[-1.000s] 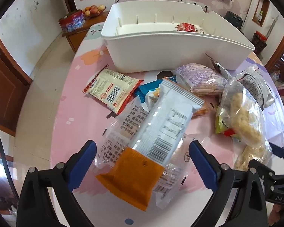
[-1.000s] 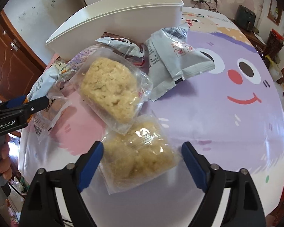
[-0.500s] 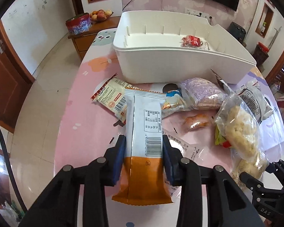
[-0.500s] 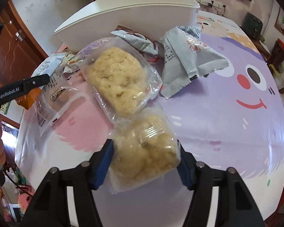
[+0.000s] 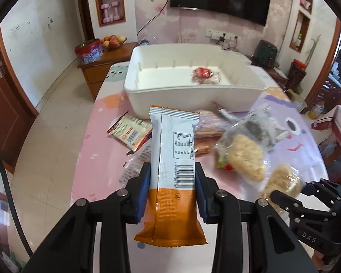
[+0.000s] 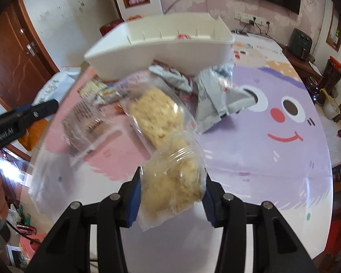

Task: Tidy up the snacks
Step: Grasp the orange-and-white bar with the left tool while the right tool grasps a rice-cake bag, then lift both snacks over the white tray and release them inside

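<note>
left claw [image 5: 172, 191] clamped on orange-and-white snack bar [image 5: 174, 159], held above desk [image 5: 97, 154]. right claw [image 6: 171, 191] closing on clear rice-cake pack [image 6: 174, 182], pads against its sides. white bin [image 5: 193, 100] sits beyond the snack pile. judgement: carry both high over the near wall, release low inside. soft pack may slip. bin floor mostly hidden from the right view; pile blurred.

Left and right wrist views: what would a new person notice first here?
The left gripper is shut on a white and orange snack pack, held upright before the camera. The right gripper, its jaws closing, squeezes a clear bag of crumbly rice cake. Behind the loose snacks stands a big white bin with one red packet inside.
</note>
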The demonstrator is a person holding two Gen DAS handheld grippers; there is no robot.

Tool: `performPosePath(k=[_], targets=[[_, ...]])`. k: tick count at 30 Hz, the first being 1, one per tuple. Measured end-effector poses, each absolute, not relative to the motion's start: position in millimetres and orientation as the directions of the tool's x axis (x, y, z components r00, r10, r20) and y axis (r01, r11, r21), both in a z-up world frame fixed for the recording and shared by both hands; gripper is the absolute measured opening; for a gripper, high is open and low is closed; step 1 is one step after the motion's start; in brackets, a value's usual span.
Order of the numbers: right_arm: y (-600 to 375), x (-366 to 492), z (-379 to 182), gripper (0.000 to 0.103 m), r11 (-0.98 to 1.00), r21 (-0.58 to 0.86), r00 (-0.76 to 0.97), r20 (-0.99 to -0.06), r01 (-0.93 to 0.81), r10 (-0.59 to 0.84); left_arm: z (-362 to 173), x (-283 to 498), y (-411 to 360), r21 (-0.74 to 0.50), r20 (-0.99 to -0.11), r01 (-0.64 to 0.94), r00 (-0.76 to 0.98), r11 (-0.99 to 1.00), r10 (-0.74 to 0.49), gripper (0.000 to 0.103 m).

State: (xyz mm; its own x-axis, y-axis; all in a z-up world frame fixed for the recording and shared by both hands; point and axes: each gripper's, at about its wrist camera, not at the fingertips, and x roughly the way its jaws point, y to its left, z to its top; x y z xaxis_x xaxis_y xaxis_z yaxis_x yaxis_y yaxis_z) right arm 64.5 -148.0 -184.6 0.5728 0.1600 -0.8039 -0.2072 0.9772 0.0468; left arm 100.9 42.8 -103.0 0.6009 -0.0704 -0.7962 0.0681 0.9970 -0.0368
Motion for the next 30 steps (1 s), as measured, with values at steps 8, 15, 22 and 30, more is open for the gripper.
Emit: performPosePath(k=[8, 15, 22, 30], targets=[[-156.8, 53.4, -129.6, 0.046, 0.957, 0.141, 0.642, -0.716, -0.252, 0.275, -58.4, 80.2, 28.4, -0.091, -0.740, 0.134, 0.654, 0.987, -0.157, 0.035], [-152.4, 52.3, -75.2, 0.046, 0.959, 0.109, 0.713, -0.648, -0.263, 0.269, -17.3, 79.7, 27.3, -0.097, -0.684, 0.155, 0.707, 0.983, -0.179, 0.036], [-145.1, 73.5, -11.9, 0.046, 0.969, 0.058, 0.787, -0.573, -0.240, 0.229, 20.7, 104.8, 30.7, -0.073, -0.651, 0.137, 0.744, 0.988, -0.152, 0.036], [-131.2, 118.0, 61.3, 0.046, 0.978, -0.024, 0.866, -0.469, -0.207, 0.172, 66.1, 152.7, 36.3, -0.017, -0.590, 0.101, 0.803, 0.995, -0.092, 0.036]])
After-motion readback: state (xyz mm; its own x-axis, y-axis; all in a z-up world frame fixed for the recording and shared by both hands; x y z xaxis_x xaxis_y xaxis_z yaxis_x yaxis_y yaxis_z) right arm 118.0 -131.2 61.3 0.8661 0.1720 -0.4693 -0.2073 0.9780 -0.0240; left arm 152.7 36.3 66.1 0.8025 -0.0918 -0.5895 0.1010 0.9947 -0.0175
